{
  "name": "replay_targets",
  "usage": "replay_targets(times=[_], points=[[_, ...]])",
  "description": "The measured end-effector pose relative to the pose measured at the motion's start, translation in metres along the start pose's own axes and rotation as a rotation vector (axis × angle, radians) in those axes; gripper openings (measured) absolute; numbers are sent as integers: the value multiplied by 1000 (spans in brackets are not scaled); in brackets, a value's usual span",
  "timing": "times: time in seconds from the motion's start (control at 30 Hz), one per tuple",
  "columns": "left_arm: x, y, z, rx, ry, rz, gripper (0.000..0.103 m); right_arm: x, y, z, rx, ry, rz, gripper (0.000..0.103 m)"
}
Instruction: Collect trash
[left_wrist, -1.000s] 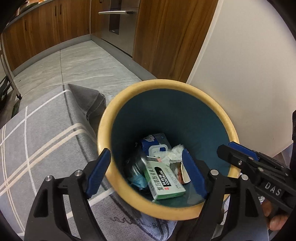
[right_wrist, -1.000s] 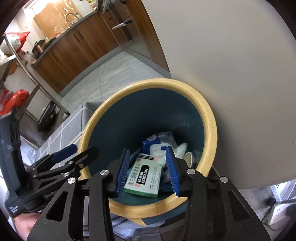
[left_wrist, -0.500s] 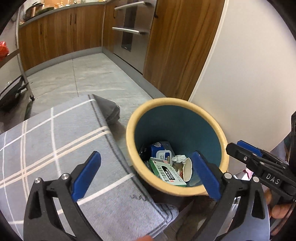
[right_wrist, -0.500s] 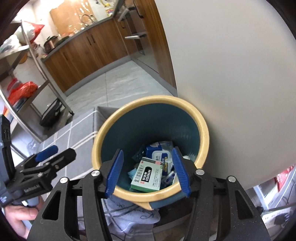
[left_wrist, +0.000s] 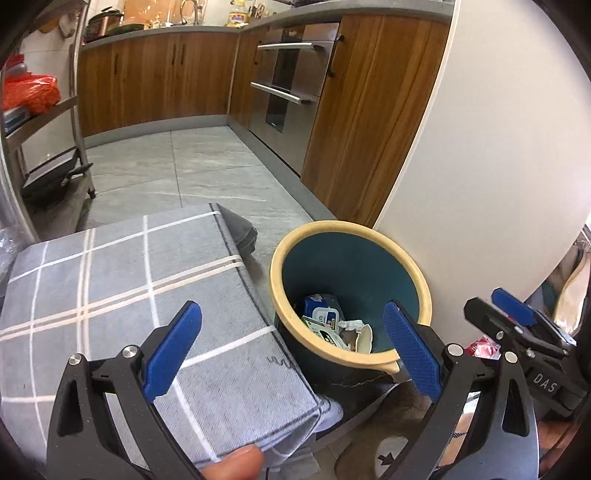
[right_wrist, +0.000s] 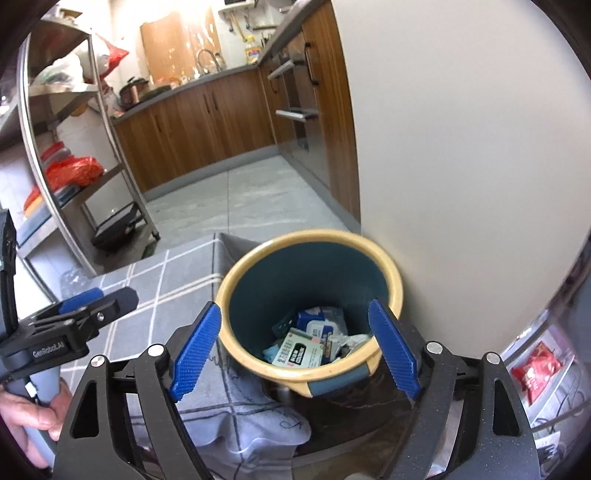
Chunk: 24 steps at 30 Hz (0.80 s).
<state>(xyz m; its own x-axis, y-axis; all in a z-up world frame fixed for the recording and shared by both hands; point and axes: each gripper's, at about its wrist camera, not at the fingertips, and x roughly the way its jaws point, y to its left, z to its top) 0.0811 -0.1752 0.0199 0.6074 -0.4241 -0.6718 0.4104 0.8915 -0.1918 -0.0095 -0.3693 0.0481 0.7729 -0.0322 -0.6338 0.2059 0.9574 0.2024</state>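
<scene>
Right wrist: right gripper (right_wrist: 295, 349) agape above bin (right_wrist: 384, 266)

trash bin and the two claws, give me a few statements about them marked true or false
1. The trash bin holds several items, among them a green and white box. True.
2. The right claw is shut on the box. False: its jaws are spread wide and hold nothing.
3. The bin stands beside a grey checked cloth. True.
4. The left claw grips a paper cup. False: it is open and empty; a white cup lies inside the bin.
5. The bin is red inside. False: its inside is dark teal, with a pale yellow rim.
</scene>
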Motion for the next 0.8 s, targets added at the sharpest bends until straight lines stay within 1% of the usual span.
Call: replay_targets(times=[0.2, 0.3, 0.43, 0.6, 0.8], points=[[-23, -4, -12, -5, -20, 11, 97, -30, -7, 0, 28, -68, -8, 91], [-30, -6, -16, -12, -31, 14, 97, -40, -10, -1, 30, -92, -10, 93], [-37, -13, -17, 2, -51, 23, 97, -48, -7, -4, 11, -114, -27, 93], [-36, -20, -21, 17, -51, 27, 97, -51, -10, -5, 29, -122, -20, 94], [-31, -25, -22, 31, -43, 33, 97, -47, -13, -5, 53, -113, -10, 94]])
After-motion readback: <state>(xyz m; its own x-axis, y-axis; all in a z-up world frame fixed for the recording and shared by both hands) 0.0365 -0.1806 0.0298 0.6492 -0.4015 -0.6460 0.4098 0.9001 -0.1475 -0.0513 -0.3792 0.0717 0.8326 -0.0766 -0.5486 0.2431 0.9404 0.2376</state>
